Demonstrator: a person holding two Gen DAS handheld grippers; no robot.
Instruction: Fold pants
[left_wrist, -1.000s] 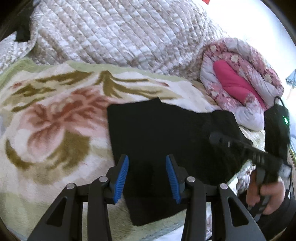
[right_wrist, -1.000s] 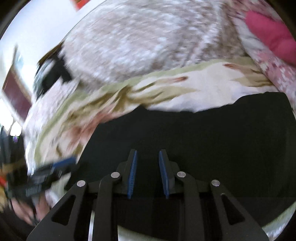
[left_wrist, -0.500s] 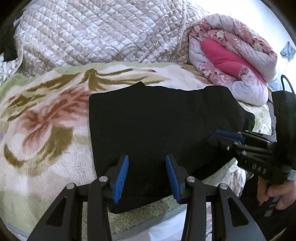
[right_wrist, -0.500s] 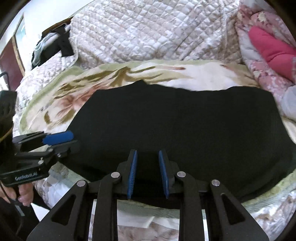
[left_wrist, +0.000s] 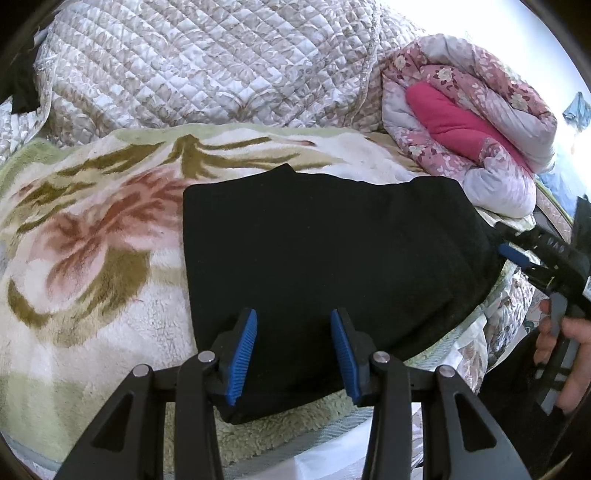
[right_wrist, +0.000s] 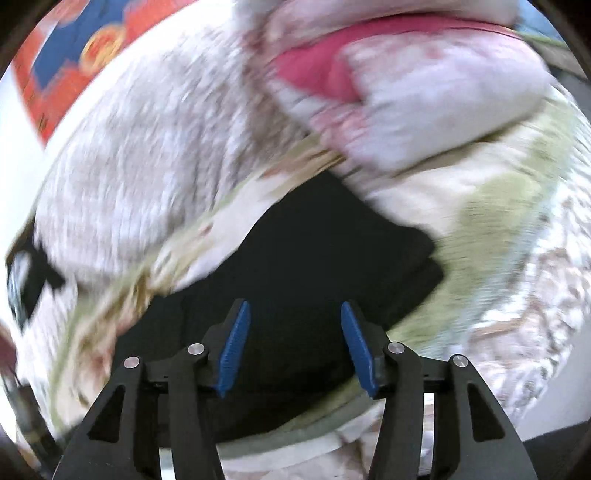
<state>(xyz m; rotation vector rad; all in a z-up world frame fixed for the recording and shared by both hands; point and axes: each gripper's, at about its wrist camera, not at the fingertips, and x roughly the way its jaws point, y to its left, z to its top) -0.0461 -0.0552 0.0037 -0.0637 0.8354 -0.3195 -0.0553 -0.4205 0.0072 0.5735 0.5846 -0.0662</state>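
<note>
Hovering at six o'clock in the left wrist view, the left hand-held gripper (left_wrist: 293, 350) is standing released, its blue ribbed pads apart and nothing pinched between them, just above the near edge of the black folded fleece pants (left_wrist: 332, 258). These pants are lying flat as a broad rectangle on the cream plush blanket with pink and olive flowers (left_wrist: 85, 240), which is covering the bed. At three o'clock the right hand-held gripper (left_wrist: 517, 243) is reaching toward the pants' right end, carried by a person's hand (left_wrist: 565, 343) at four o'clock. In the blurred right wrist view the right hand-held gripper (right_wrist: 293, 347) is spreading its jaws, with no cloth gripped between the pads, only the dark pants (right_wrist: 314, 258) lying beneath. Farther back, at twelve o'clock, a beige quilted bedspread (left_wrist: 207, 66) is bunching up behind the blanket. At two o'clock a rolled pink floral quilt (left_wrist: 472, 122) is resting beside it.
</note>
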